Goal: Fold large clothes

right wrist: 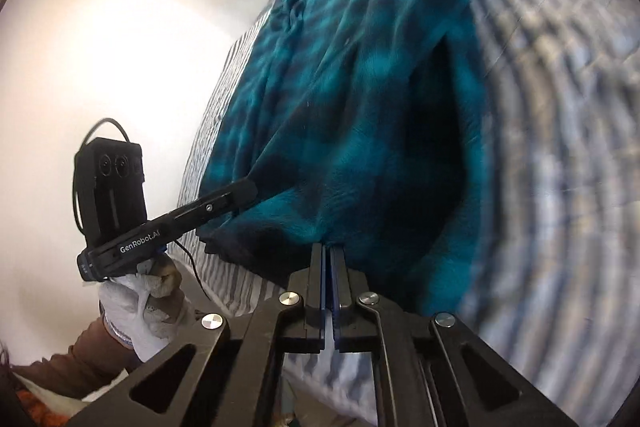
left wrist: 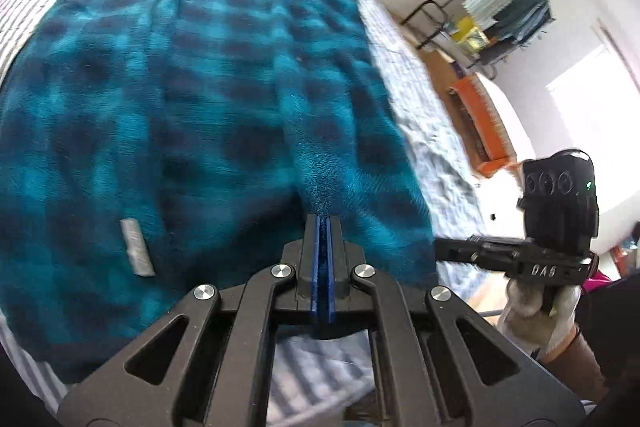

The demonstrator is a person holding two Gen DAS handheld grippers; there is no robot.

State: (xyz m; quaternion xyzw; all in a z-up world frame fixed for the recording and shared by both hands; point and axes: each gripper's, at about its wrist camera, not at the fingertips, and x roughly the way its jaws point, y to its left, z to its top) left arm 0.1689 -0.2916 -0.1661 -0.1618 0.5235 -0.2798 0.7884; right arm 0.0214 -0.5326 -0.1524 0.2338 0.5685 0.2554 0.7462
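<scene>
**A:** Where is the garment from your claws?

**B:** The teal-and-black checked fleece (left wrist: 192, 99) lies spread on the bed's striped cover (left wrist: 432, 131), stretching straight ahead and away from both my claws. Its near hem is right at my fingertips. My left claw (left wrist: 323, 223) is pressed together on a pinch of that hem, nap bunching at the blue pads. My right claw (right wrist: 329, 251) is likewise clamped on the hem, farther along the same edge.

**A:** Which way does its length run?

**B:** Away from me, from the hem I hold toward the far dark band near the top of the left view. So the fold, as I judge it, means carrying this near edge forward over the body of the cloth, both hands travelling together along that line.

**A:** Is one hand nearer?

**B:** Neither, really. Each holds its own spot on the hem, side by side and well apart. The right one sits at the outer edge of the fleece, beside the bare cover.

**A:** Any writing?

**B:** On the left claw's side, seen from the right wrist, "GenRobot.AI" in white. On the right claw's body, seen from the left wrist, letters that look like "DAS". There is a small grey label (left wrist: 137, 247) sewn on the fleece near the hem; its print is too blurred to read.
</scene>
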